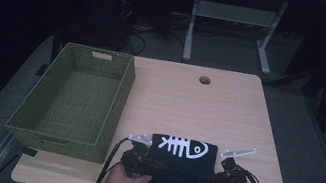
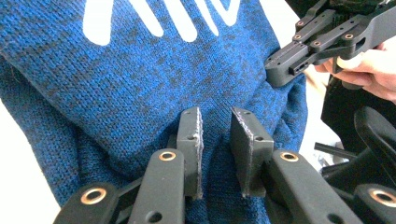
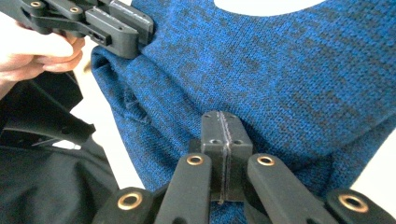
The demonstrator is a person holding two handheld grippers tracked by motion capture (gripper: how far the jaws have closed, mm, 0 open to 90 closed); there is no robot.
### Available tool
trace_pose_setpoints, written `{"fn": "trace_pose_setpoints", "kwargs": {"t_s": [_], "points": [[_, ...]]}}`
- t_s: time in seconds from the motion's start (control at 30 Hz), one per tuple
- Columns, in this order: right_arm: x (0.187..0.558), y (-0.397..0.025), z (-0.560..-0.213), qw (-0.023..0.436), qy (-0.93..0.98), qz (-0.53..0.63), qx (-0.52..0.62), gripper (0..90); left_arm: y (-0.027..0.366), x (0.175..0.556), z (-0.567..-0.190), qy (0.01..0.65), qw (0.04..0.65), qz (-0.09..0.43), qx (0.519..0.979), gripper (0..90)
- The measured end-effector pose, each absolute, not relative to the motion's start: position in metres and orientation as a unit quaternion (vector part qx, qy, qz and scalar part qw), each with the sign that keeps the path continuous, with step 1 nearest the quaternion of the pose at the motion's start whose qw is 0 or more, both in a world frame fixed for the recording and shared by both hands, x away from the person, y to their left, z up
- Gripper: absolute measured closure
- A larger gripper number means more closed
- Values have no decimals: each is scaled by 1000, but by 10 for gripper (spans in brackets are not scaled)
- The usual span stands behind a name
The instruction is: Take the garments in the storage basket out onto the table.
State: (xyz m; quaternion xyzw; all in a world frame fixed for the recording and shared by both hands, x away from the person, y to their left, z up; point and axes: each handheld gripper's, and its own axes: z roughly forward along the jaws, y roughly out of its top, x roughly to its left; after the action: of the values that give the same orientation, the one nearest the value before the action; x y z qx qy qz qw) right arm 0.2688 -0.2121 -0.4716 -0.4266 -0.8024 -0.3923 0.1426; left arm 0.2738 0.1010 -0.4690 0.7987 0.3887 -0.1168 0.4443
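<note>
High view: the sweater [image 1: 182, 158] lies crosswise along the table's [image 1: 229, 108] near edge, right gripper [image 1: 227, 176] pinched shut on it, left gripper [image 1: 137, 160] parted, basket [image 1: 73, 101] far-left.

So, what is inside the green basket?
The basket looks empty: its woven floor and far walls show bare. The near wall hides the strip of floor just behind it.

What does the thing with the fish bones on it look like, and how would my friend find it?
Look at the wooden table, then at its near edge, right of the green woven basket. There lies a folded blue knitted sweater between the left gripper and right gripper. Its big white fish skeleton picture sets it apart.
</note>
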Motion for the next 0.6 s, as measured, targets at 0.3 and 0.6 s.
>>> {"fn": "trace_pose_setpoints", "kwargs": {"t_s": [0.3,0.6], "points": [[288,-215,-455,137,-790,-410,-434,760,90,284,-467,392,441,-110,800,708],[334,-174,-436,113,-792,-412,-436,768,90,283,-467,389,441,-107,802,710]]}}
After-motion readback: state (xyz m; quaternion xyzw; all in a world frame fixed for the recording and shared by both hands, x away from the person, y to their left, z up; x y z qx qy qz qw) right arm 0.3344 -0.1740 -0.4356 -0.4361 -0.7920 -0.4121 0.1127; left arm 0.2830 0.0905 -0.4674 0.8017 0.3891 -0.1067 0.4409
